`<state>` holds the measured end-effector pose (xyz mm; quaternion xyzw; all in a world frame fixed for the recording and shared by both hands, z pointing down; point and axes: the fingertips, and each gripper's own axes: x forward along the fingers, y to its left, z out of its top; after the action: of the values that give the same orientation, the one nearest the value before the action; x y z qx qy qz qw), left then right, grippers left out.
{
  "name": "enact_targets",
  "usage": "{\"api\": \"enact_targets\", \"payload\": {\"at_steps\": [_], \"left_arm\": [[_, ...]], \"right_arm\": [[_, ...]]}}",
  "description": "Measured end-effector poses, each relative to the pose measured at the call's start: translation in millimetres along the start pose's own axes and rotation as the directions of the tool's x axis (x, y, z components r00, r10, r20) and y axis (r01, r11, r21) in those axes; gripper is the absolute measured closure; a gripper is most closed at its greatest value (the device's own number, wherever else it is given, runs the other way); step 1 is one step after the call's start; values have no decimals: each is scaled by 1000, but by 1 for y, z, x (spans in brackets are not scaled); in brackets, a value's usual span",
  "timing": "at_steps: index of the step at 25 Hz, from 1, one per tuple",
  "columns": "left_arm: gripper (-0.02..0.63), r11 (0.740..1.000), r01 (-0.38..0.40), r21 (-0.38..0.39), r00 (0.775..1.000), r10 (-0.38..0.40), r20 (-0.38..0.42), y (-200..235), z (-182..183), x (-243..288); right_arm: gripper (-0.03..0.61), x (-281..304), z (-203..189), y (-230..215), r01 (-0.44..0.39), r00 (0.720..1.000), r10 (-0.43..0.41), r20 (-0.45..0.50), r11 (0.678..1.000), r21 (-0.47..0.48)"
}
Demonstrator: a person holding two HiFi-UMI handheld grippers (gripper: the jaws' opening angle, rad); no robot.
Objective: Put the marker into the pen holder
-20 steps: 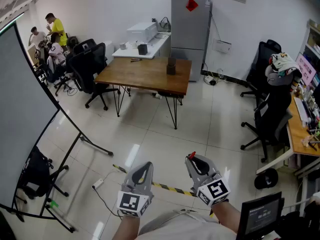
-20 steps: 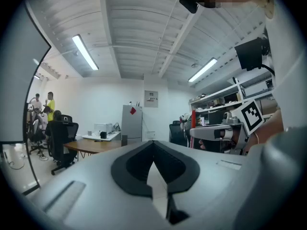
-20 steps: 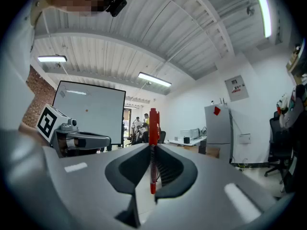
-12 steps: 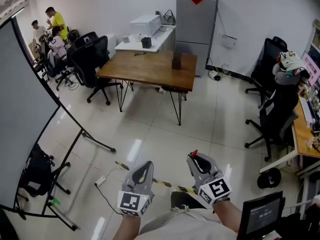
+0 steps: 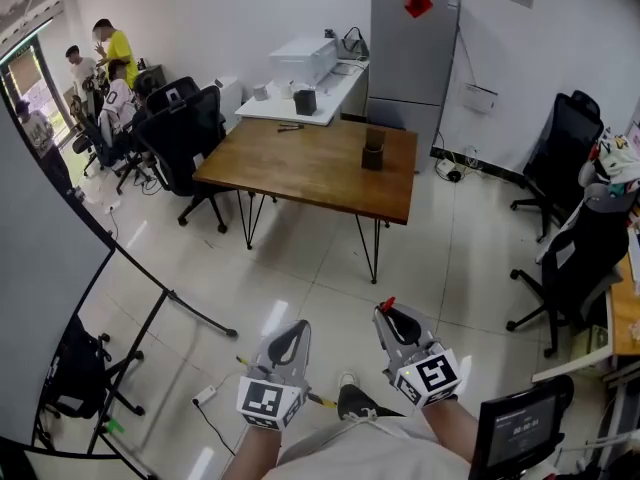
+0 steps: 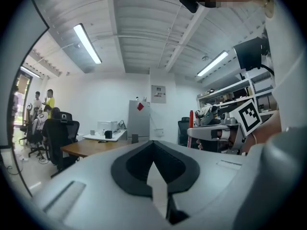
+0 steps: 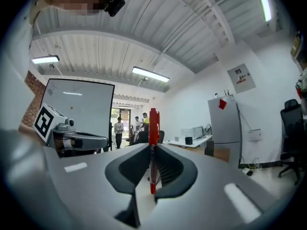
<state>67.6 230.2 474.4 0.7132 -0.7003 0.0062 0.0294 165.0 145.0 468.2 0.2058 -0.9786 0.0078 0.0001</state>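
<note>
A red marker (image 7: pixel 153 147) stands upright between the jaws of my right gripper (image 7: pixel 152 176), which is shut on it; its red tip (image 5: pixel 386 306) pokes out ahead of the right gripper (image 5: pixel 398 330) in the head view. My left gripper (image 5: pixel 285 346) is held beside it, jaws shut with nothing between them (image 6: pixel 154 176). Both hang low over the tiled floor, well short of the wooden table (image 5: pixel 300 163). A dark pen holder (image 5: pixel 373 150) stands on the table near its far right end; it also appears small in the right gripper view (image 7: pixel 209 148).
Black office chairs (image 5: pixel 185 133) stand at the table's left, more chairs (image 5: pixel 575 258) at the right. A grey fridge (image 5: pixel 410 53) and white counter (image 5: pixel 310 93) line the back wall. A whiteboard on a stand (image 5: pixel 60 298) is at left. People (image 5: pixel 105 63) sit far left. A monitor (image 5: pixel 515 428) is near my right arm.
The view has advanced toward the table, which now sits lower and nearer in the head view. Both grippers keep the same pose, the marker still held in the right one.
</note>
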Motion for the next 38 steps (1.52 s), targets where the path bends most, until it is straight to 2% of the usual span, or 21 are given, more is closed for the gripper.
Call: {"api": "enact_targets", "payload": {"at_steps": [4,9,18,25,30,33,38], "left_arm": [[598,1000,1,-4,1000,-1,5,49,13,75],[598,1000,3,-5,1000,-3,19,93,36,158],[598,992,123,-35,992,-124,-19,166,14,306],[598,962,272,-27,962,-273,-22,236,30,445],[598,929,369,-2,929,-369,-23,273,43,521],[598,919,393,1,919,-393,-32,290,45,557],[598,908,418,-45,906,-420,-51,296,32,598]], "right_arm": [[541,78,14,-53,-7,1000,7,13,1000,-4],[541,146,32,-119,5,1000,-5,22,1000,6],[541,258,9,-208,96,995,-96,-12,995,-15],[541,368,15,-297,226,974,-226,-15,974,-31],[541,431,22,-353,313,950,-313,1,950,-22],[541,459,18,-375,331,944,-331,-14,944,-16],[541,481,10,-402,338,940,-339,-41,941,-11]]}}
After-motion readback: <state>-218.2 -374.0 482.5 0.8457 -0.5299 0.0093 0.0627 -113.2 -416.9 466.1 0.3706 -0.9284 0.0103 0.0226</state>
